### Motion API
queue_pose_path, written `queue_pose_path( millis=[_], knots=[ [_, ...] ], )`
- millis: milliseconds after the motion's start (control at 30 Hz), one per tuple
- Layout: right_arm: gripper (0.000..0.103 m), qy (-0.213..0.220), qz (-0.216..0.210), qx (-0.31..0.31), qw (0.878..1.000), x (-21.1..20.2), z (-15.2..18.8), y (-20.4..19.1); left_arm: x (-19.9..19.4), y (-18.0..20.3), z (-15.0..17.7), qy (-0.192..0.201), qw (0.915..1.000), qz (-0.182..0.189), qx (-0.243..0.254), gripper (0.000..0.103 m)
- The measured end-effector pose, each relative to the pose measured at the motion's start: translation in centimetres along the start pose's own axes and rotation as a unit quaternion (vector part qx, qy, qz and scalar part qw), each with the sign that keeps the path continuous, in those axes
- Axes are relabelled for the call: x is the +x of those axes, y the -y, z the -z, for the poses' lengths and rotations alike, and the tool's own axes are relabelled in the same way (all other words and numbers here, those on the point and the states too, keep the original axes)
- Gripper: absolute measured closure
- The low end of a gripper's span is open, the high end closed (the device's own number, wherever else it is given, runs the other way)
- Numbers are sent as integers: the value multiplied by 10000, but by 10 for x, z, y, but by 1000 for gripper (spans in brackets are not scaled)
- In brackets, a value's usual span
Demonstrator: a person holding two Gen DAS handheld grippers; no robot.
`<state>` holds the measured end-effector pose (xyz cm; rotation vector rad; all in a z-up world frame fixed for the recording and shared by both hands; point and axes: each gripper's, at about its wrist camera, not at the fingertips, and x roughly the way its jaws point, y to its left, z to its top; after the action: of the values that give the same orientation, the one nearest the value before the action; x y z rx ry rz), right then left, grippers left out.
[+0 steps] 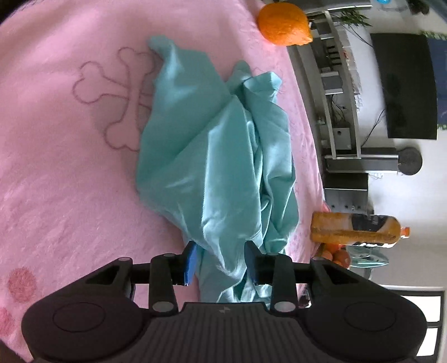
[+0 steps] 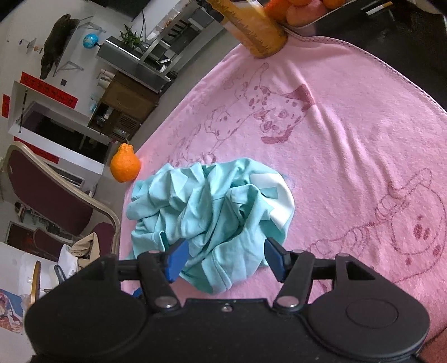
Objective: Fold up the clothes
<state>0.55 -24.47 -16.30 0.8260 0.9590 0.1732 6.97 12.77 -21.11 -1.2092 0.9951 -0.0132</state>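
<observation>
Turquoise and thin, the garment (image 1: 218, 156) lies bunched in a loose heap on the pink blanket (image 1: 69, 181), filling the middle of the left wrist view and the lower centre of the right wrist view. It is not folded: ridges and pockets run all through it, and a paler patch, perhaps a print or lining, shows at its right side in the right wrist view.

The left gripper (image 1: 220, 261) has its jaws apart with a tongue of the cloth lying between the blue pads; whether they touch it I cannot tell. The right gripper (image 2: 223, 258) also stands wide, its pads either side of the heap's near edge, not pinching.

I judge the fabric light, limp and rather smooth, so it should drape and slide instead of holding a shape; a grip on a single hem or seam edge would serve better than a bite into the bunched middle, which would likely drag several layers along.

At the blanket's edge sit an orange fruit (image 2: 125, 164) at mid left and a bottle of orange drink (image 2: 251, 25) at the top
</observation>
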Motion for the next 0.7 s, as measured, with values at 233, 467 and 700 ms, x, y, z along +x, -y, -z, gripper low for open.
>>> queue_pose_path(
  millis=[233,467,700],
  knots=[
    [43,-58,-31,-35,10000,3,3,0,23,-6,0,-18,9998,-174,-106,72],
    [43,-104,7,43,9999,10,5,5,0,-12,-21,491,9986,-62,-195,93],
    [43,-9,59,250,9997,7,4,13,-48,4,-10,731,9965,-120,377,103]
  ],
)
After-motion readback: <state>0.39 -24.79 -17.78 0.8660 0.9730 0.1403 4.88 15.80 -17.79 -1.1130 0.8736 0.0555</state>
